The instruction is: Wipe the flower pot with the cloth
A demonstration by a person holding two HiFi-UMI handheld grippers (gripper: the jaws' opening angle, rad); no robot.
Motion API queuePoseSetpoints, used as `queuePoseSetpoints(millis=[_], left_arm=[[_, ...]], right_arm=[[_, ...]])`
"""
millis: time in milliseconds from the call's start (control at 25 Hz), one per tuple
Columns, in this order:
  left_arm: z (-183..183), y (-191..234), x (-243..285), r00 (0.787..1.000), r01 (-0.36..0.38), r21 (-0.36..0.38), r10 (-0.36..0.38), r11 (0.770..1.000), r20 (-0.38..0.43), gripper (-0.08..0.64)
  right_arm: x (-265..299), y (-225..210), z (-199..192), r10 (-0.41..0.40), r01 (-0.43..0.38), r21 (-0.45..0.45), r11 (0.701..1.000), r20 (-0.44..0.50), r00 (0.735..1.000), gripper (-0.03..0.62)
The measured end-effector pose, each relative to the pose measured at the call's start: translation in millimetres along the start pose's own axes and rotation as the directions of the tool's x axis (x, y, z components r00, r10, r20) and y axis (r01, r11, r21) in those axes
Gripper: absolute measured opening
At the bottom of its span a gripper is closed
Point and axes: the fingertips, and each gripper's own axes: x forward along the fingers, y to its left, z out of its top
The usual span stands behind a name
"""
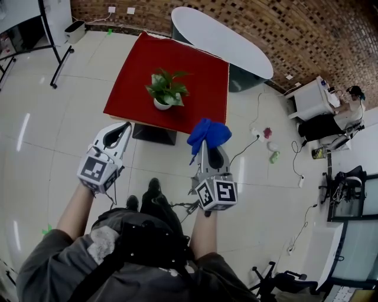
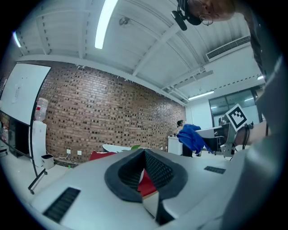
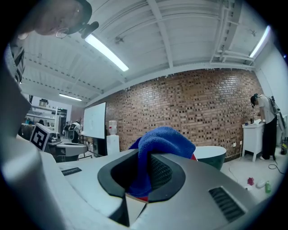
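The flower pot [image 1: 162,104], white with a green plant in it, stands on the red table [image 1: 136,82], close to the middle of the table's near edge. The right gripper [image 1: 207,147] is short of that near edge, over the floor, and its jaws are clenched on the blue cloth [image 1: 208,133]. The cloth bulges in a lump above the jaws. From this gripper the pot lies ahead and to the left. The left gripper [image 1: 126,125] is also in front of the table's near edge, towards its left corner. Its jaws are pressed together with nothing between them. Between the two grippers and the pot there are only the floor tiles and the edge of the red table. Behind the table stands a white oval table [image 1: 224,38], and behind that a brick wall [image 1: 248,17]. To the right of the table, some cables [image 1: 251,138] and small things lie on the floor. Farther right, a person [image 1: 333,121] is beside a white cabinet [image 1: 311,99]. Both forearms reach forward from the body towards the table. The grippers point level, with their marker cubes facing upward.
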Motion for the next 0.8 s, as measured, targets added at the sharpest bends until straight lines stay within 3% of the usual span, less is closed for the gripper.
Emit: queuePoseSetpoints(millis=[200, 640, 680, 760, 800], left_arm=[[-13, 6, 27, 1.0, 0.005, -0.036, -0.005, 0.999, 0.012, 0.026], [-42, 31, 133, 0.997, -0.049, -0.036, 0.051, 0.998, 0.054, 0.028], [-50, 30, 144, 0.998, -0.047, -0.031, 0.048, 0.998, 0.04, 0.065], [-72, 30, 167, 0.999, -0.042, -0.019, 0.042, 0.999, -0.01, 0.218], [-84, 31, 177, 0.998, -0.046, -0.014, 0.046, 0.999, -0.037, 0.232]], right_arm=[[32, -30, -15, -0.02, 0.02, 0.024, 1.0, -0.017, 1.0, 0.063], [154, -107, -35, 0.047, -0.044, 0.054, 0.998, -0.057, 0.997, 0.062], [165, -116, -36, 0.052, -0.049, 0.054, 0.997, -0.064, 0.997, 0.063], [186, -133, -42, 0.069, -0.064, 0.057, 0.996, -0.082, 0.994, 0.063], [197, -139, -47, 0.083, -0.078, 0.059, 0.995, -0.093, 0.992, 0.063]])
